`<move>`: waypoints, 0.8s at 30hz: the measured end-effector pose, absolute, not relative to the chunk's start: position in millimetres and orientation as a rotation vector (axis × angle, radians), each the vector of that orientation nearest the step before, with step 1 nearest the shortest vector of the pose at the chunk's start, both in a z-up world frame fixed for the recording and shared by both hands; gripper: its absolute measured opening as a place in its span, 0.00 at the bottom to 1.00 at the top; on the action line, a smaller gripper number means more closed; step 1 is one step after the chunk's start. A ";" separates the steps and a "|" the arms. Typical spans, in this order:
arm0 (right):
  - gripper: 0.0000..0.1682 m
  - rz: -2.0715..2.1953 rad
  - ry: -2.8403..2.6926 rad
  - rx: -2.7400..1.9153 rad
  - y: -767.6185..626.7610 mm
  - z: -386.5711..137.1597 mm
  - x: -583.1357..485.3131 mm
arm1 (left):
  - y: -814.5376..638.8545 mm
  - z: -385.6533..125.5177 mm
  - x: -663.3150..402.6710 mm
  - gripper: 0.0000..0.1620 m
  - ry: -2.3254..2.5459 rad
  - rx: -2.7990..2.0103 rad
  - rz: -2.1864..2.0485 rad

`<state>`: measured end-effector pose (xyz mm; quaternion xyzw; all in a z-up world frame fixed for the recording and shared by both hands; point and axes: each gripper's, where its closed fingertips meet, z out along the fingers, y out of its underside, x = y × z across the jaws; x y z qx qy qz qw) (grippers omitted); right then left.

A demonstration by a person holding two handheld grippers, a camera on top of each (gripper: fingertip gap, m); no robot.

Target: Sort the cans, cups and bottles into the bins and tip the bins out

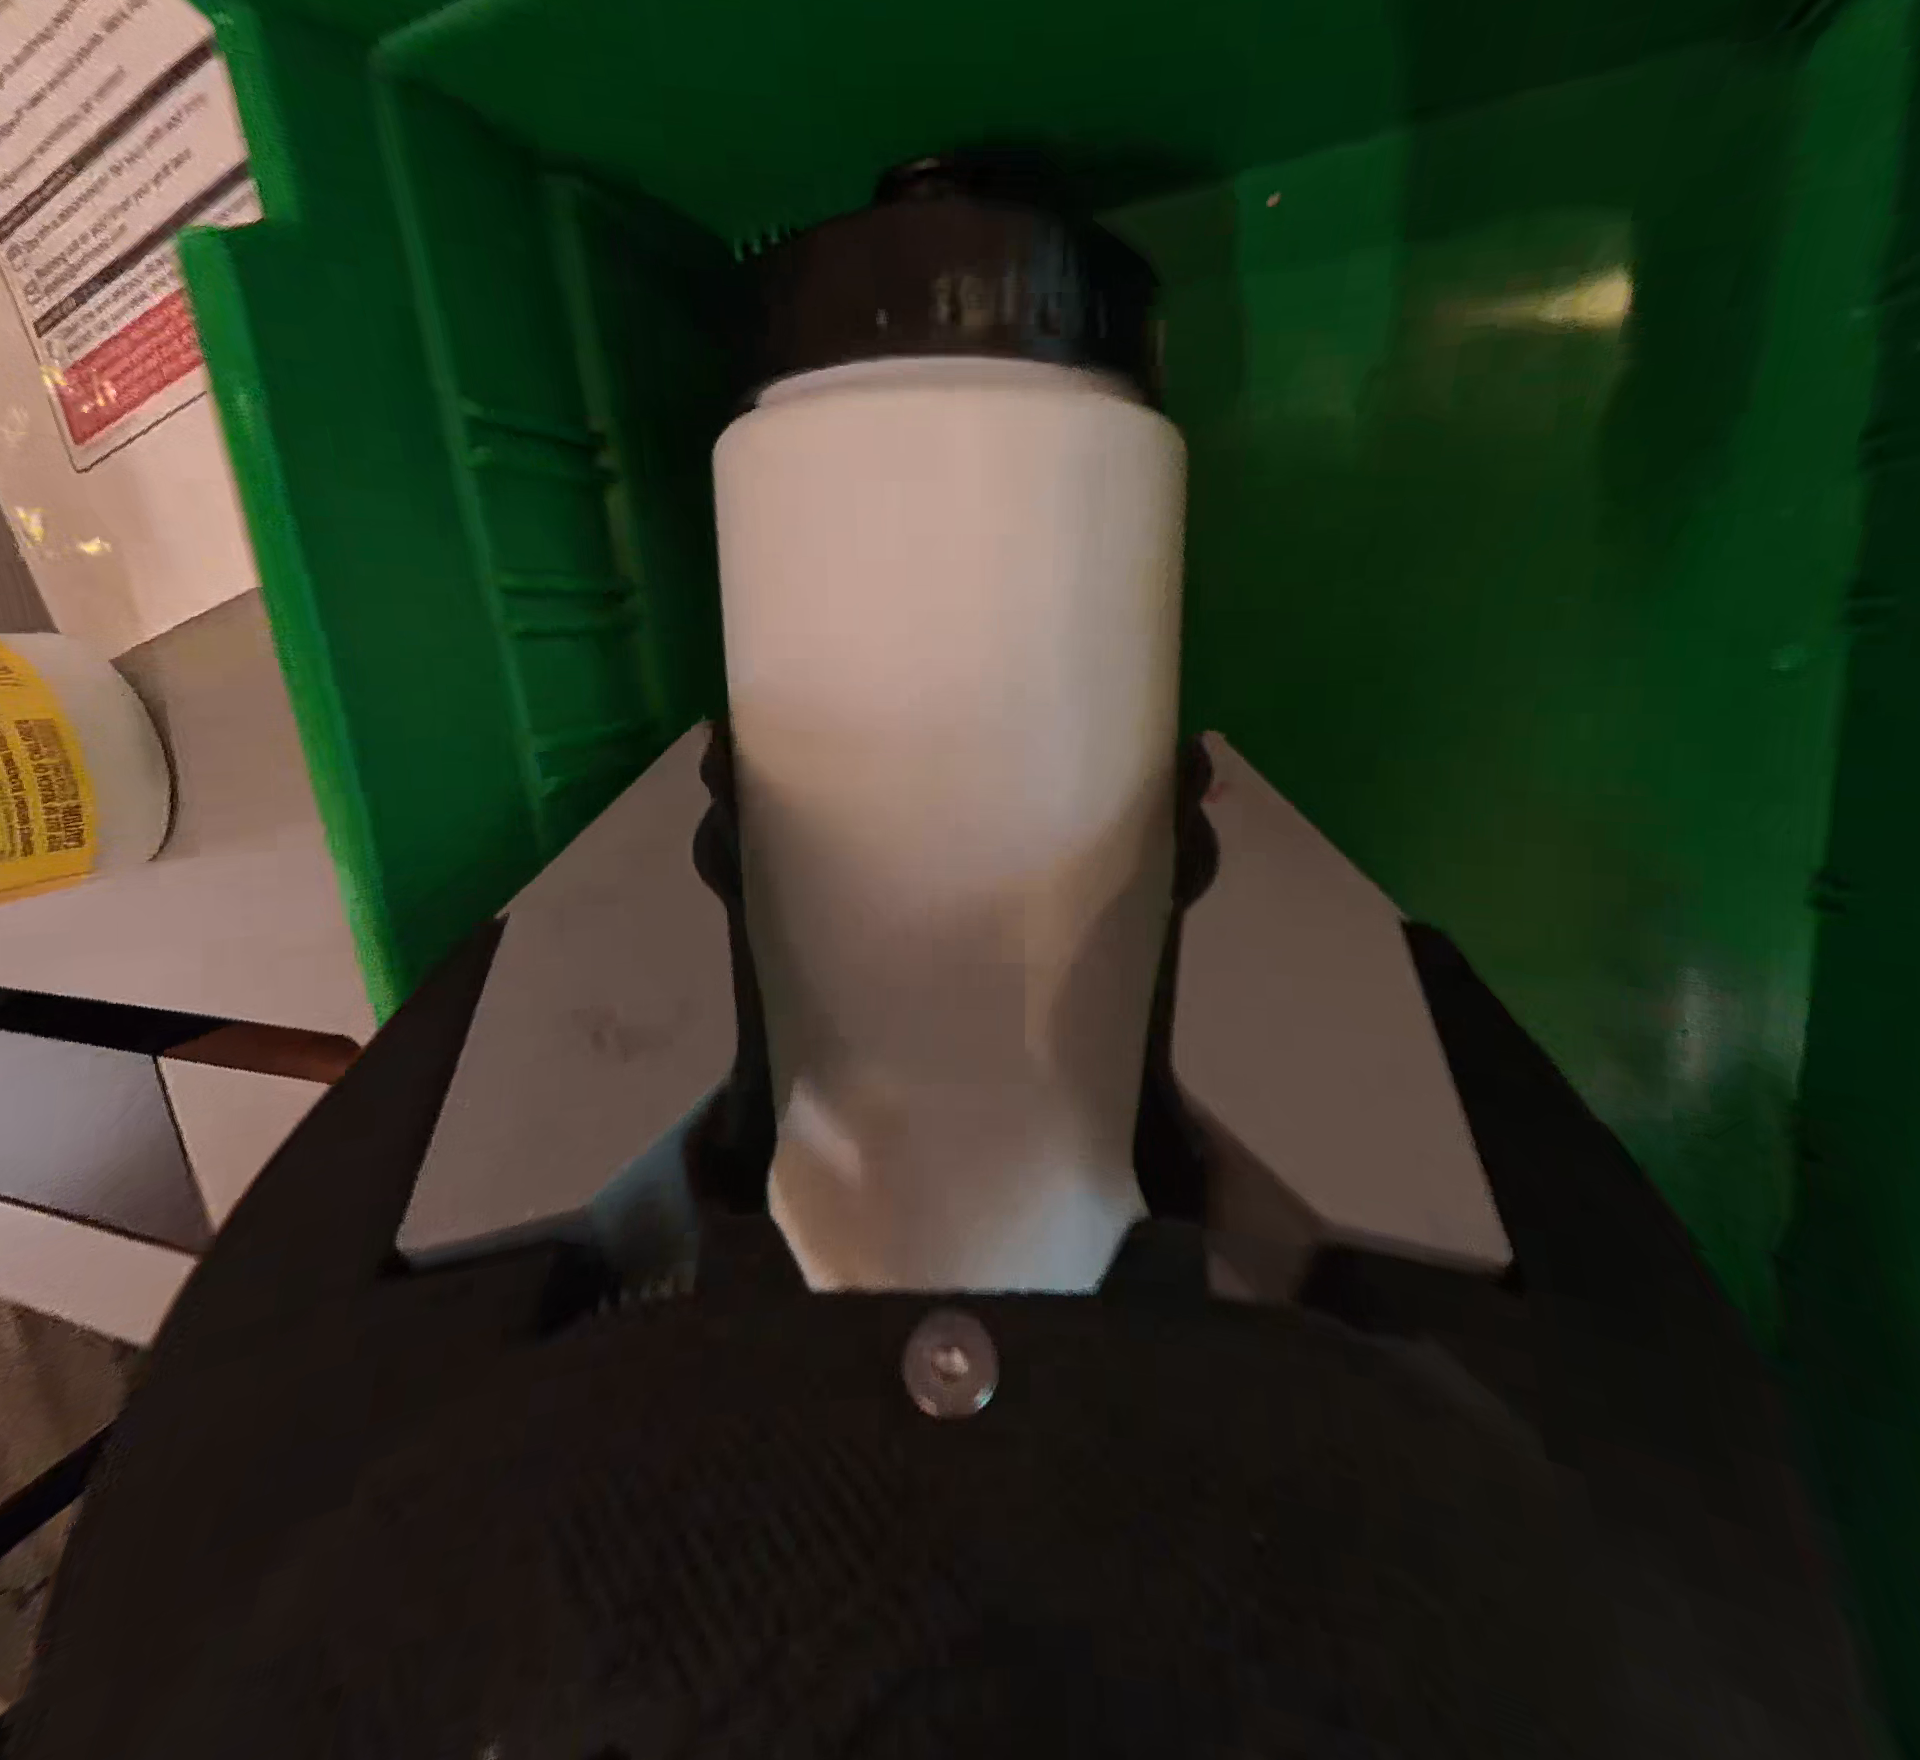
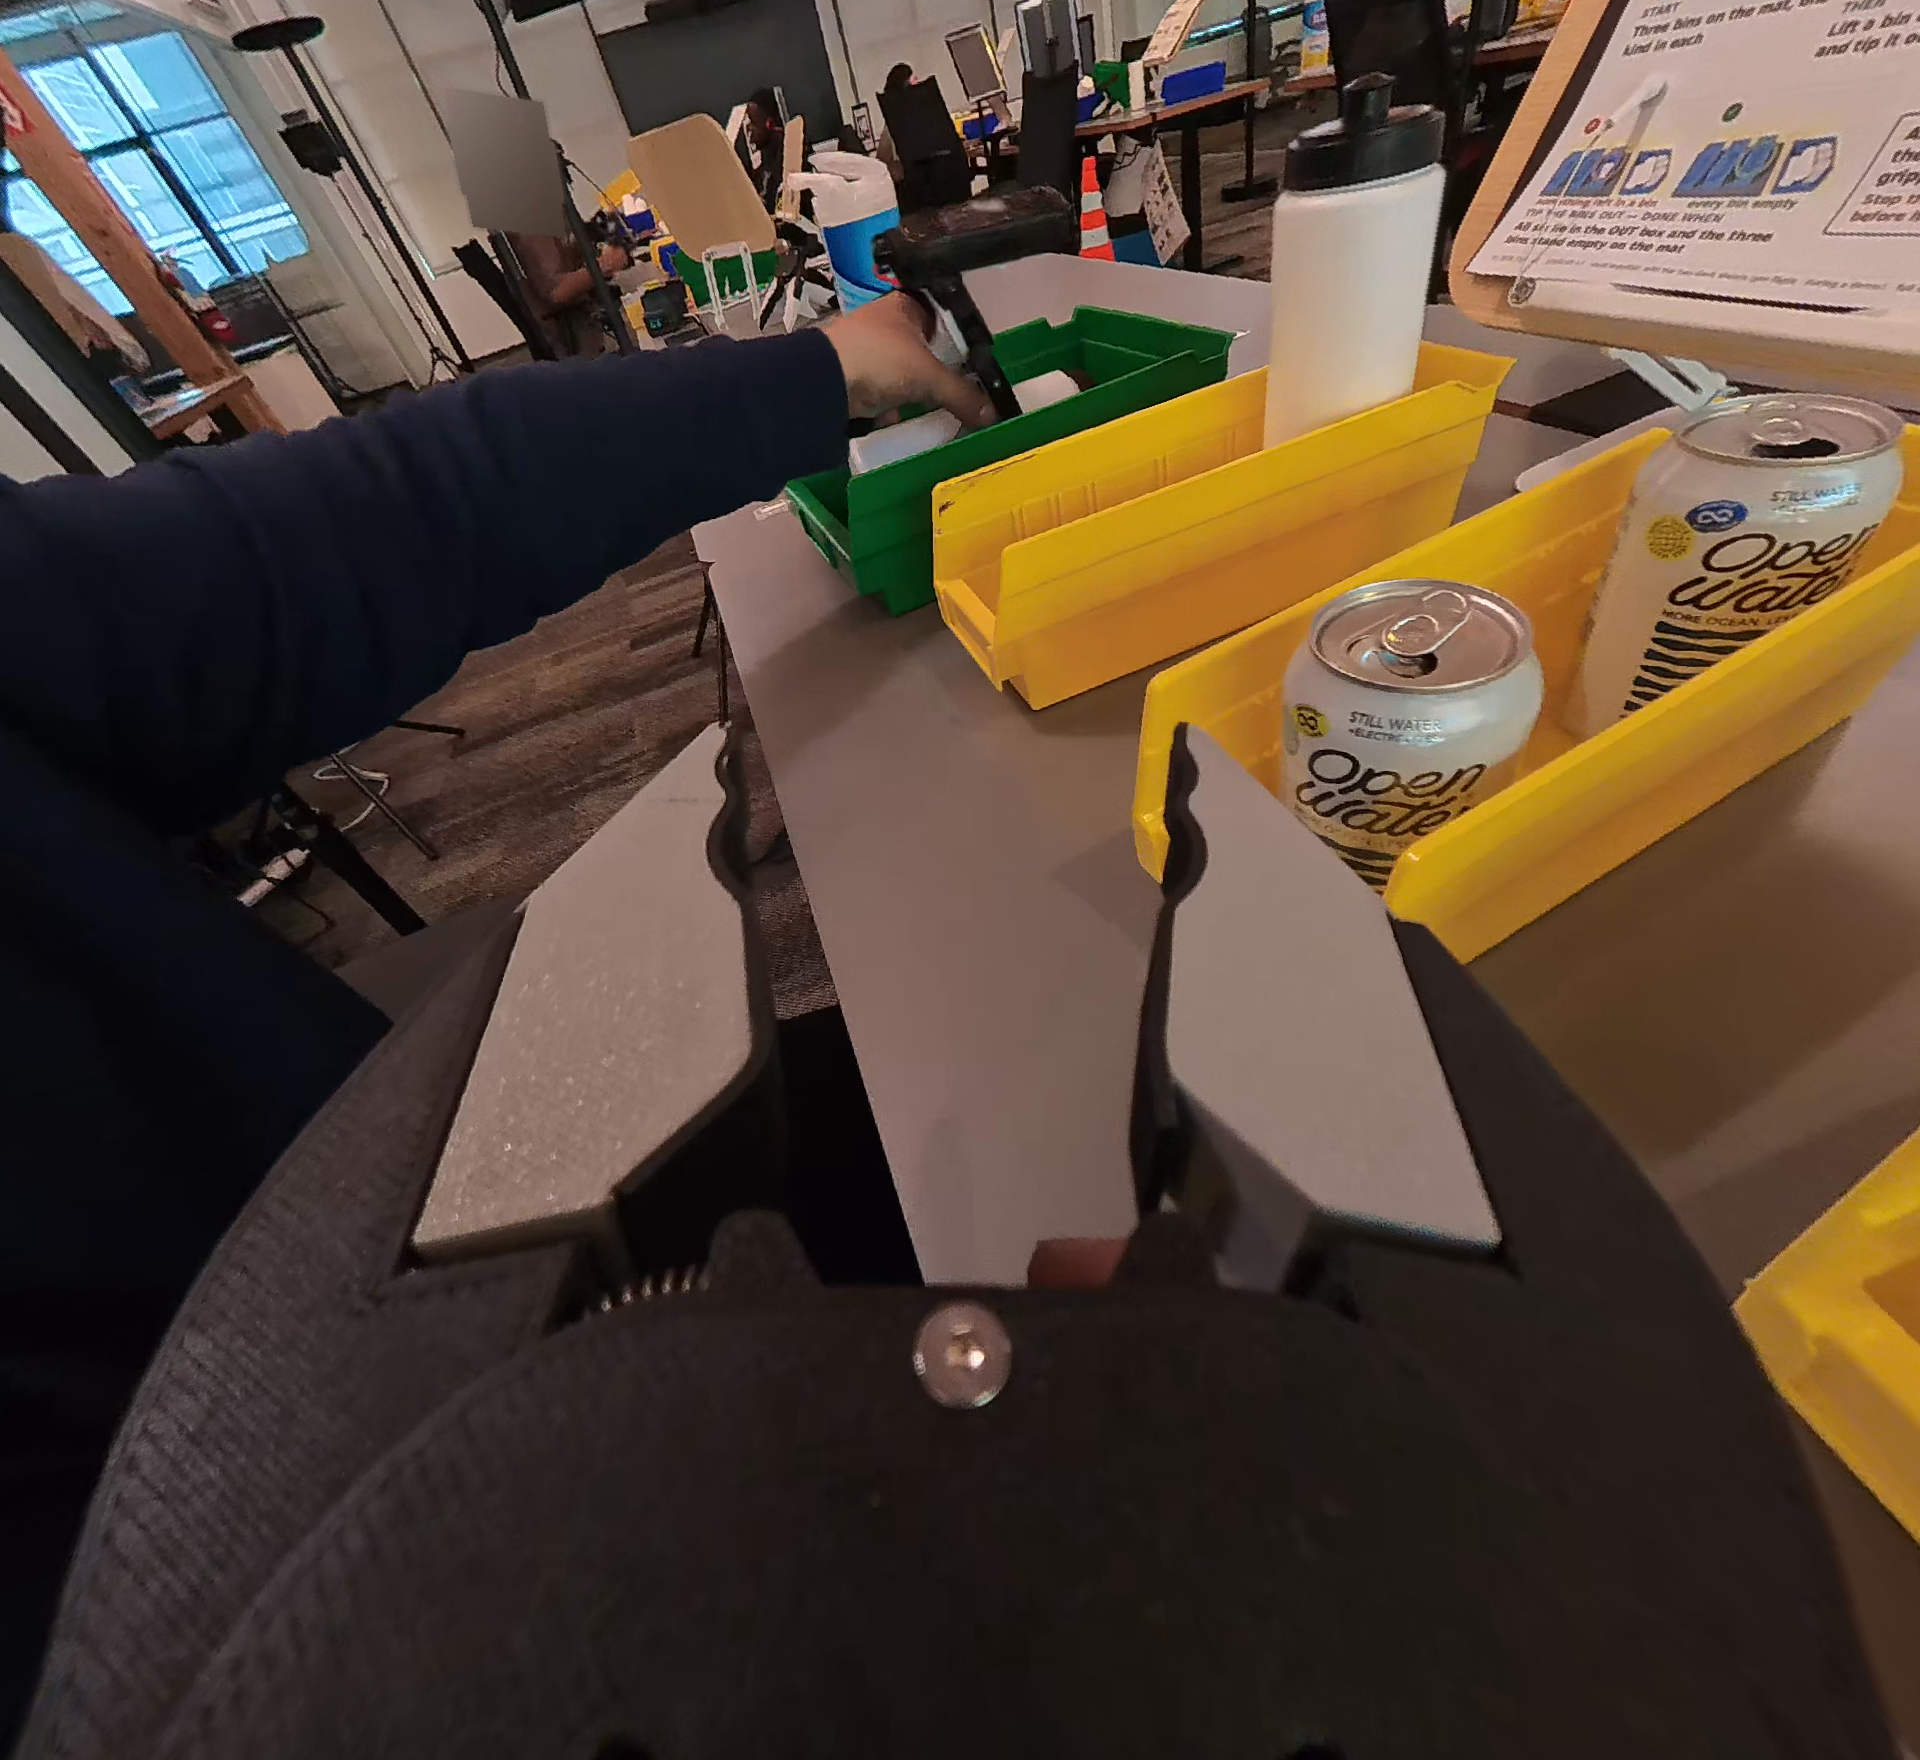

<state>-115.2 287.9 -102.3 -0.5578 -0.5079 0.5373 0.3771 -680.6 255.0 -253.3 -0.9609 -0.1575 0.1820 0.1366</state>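
Observation:
My left gripper (image 1: 956, 775) is shut on a white bottle (image 1: 956, 671) with a black cap (image 1: 956, 297), held inside the green bin (image 1: 1455, 567). In the right wrist view a hand in a dark blue sleeve holds that left gripper (image 2: 977, 370) down in the green bin (image 2: 894, 515). My right gripper (image 2: 951, 754) is open and empty above the grey table (image 2: 935, 879). A second white bottle (image 2: 1351, 287) stands upright in the middle yellow bin (image 2: 1195, 547). Two cans (image 2: 1403, 723) (image 2: 1756, 547) stand in the near yellow bin (image 2: 1558, 827).
An instruction board (image 2: 1714, 100) on a stand leans over the table's back right. The corner of another yellow bin (image 2: 1849, 1347) shows at lower right. The table's left edge drops to the floor. A yellow-labelled white container (image 1: 62, 765) lies left of the green bin.

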 end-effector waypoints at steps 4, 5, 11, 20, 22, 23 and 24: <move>0.47 1.370 -1.308 -1.436 288.3 -105.9 -116.8 | 256.0 -256.0 -678.2 0.52 -0.407 -2.838 0.579; 0.47 1.368 -1.311 -1.436 287.8 -106.4 -116.9 | 256.9 -255.8 -676.1 0.52 -0.391 -2.839 0.565; 0.46 1.391 -1.312 -1.443 285.4 -108.7 -115.2 | 259.4 -234.6 -668.6 0.52 -0.350 -2.695 0.525; 0.47 1.434 -1.357 -1.440 268.7 -112.3 -122.8 | 269.9 -49.0 -586.2 0.52 -0.157 -1.975 0.341; 0.47 1.460 -1.367 -1.439 263.5 -113.0 -127.2 | 268.0 -1.3 -511.5 0.52 0.015 -1.802 0.176; 0.47 1.473 -1.372 -1.435 260.7 -112.8 -129.2 | 265.3 14.6 -468.9 0.52 0.113 -1.736 0.094; 0.47 1.485 -1.376 -1.430 257.9 -112.0 -130.9 | 261.1 24.7 -426.0 0.52 0.211 -1.675 0.018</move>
